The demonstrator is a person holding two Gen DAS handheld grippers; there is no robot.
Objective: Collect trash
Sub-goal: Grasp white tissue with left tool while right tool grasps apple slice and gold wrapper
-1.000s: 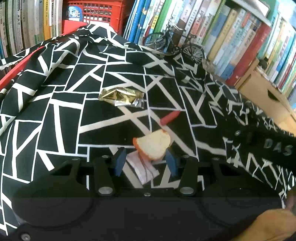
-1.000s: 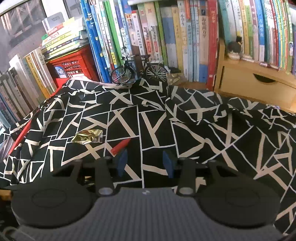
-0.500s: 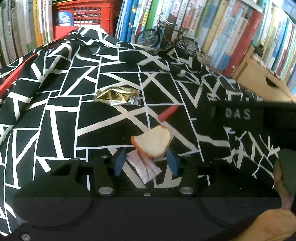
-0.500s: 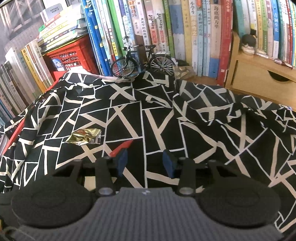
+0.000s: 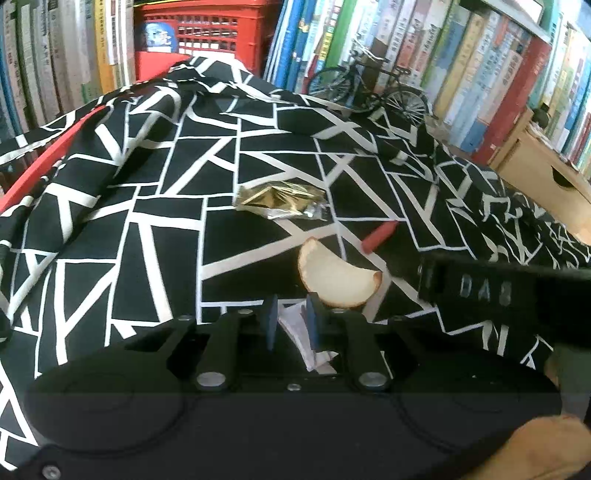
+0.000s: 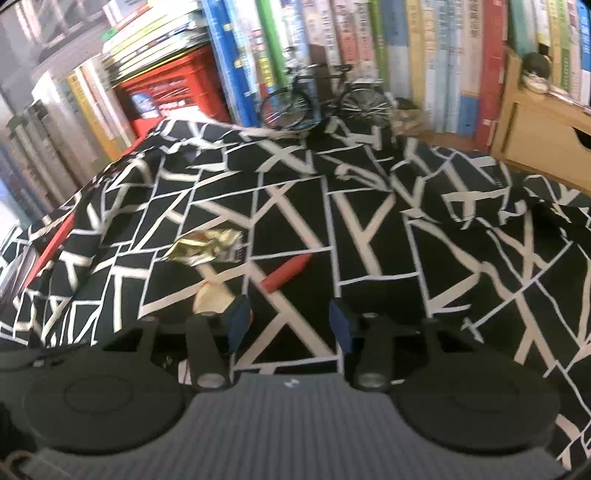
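On the black-and-white cloth (image 5: 147, 258) lie a crumpled gold wrapper (image 5: 280, 201) (image 6: 207, 247), a small red piece (image 5: 380, 236) (image 6: 286, 273) and a bread slice (image 5: 338, 280) (image 6: 212, 297). My left gripper (image 5: 291, 317) is shut on a white paper scrap (image 5: 295, 326), and the bread slice rests just right of its fingers. My right gripper (image 6: 289, 321) hovers low over the cloth. Its jaws are opening and hold nothing. The red piece lies just ahead of its left finger (image 6: 238, 319).
A red crate (image 5: 192, 33), a model bicycle (image 5: 369, 88) and rows of books (image 6: 424, 55) line the back. A wooden drawer box (image 5: 546, 181) stands at the right. A black housing lettered DAS (image 5: 480, 291) reaches in from the right of the left wrist view.
The left jaws have closed on the white paper scrap, and the bread slice now lies to their right. The right gripper has moved lower and closer to the red piece.
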